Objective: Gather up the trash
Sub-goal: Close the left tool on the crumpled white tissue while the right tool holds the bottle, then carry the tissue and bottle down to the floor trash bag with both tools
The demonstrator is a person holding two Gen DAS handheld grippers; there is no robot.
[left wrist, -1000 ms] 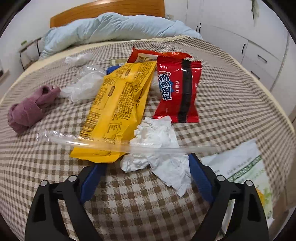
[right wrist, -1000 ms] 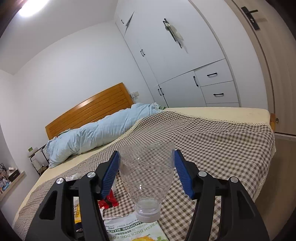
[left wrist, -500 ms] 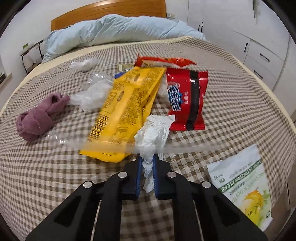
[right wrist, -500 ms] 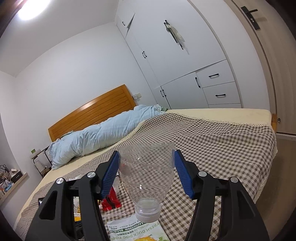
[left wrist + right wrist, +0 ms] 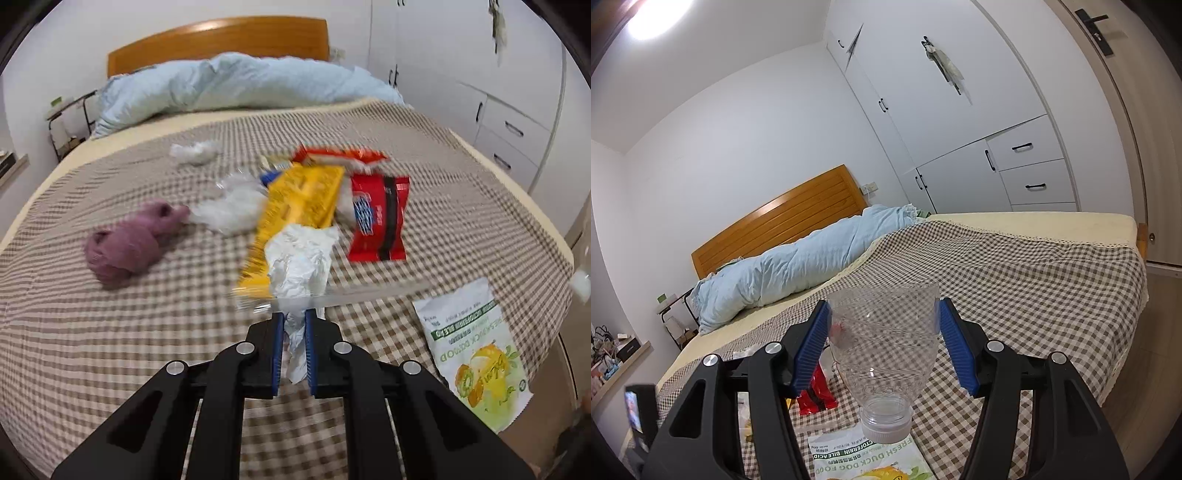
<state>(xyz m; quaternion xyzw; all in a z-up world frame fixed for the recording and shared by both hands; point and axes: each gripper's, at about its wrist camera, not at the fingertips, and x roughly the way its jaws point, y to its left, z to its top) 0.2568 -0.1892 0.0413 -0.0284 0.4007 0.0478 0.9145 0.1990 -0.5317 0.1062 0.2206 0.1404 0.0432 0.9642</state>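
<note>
Left tool [image 5: 294, 334]: blue pads clamped tight on a crumpled white tissue [image 5: 299, 264], which bunches up above the fingertips at frame centre and hangs clear of the bed [image 5: 110, 332]. A clear plastic strip [image 5: 369, 291] crosses just above the fingertips, blurred; whether it is caught in the grip I cannot tell.

Right tool [image 5: 882, 343]: closed on the cut-off top of a clear plastic bottle [image 5: 886, 343], held neck down, white cap at the bottom, open rim upward, at lower centre of the right wrist view.

Remaining litter on the checked bedspread, left wrist view: yellow wrapper [image 5: 299, 206] at centre, red snack packet [image 5: 378, 218] just right of it, an orange-red packet [image 5: 340, 157] above both, clear crumpled plastic [image 5: 229, 210] to the left, a small white wad [image 5: 194, 151] further up. A white and green food pouch [image 5: 476, 354] lies at lower right near the bed edge. A mauve knitted item [image 5: 129, 243] sits at centre left. Pale blue duvet [image 5: 240, 85] along the wooden headboard [image 5: 218, 40], top of frame.
</note>
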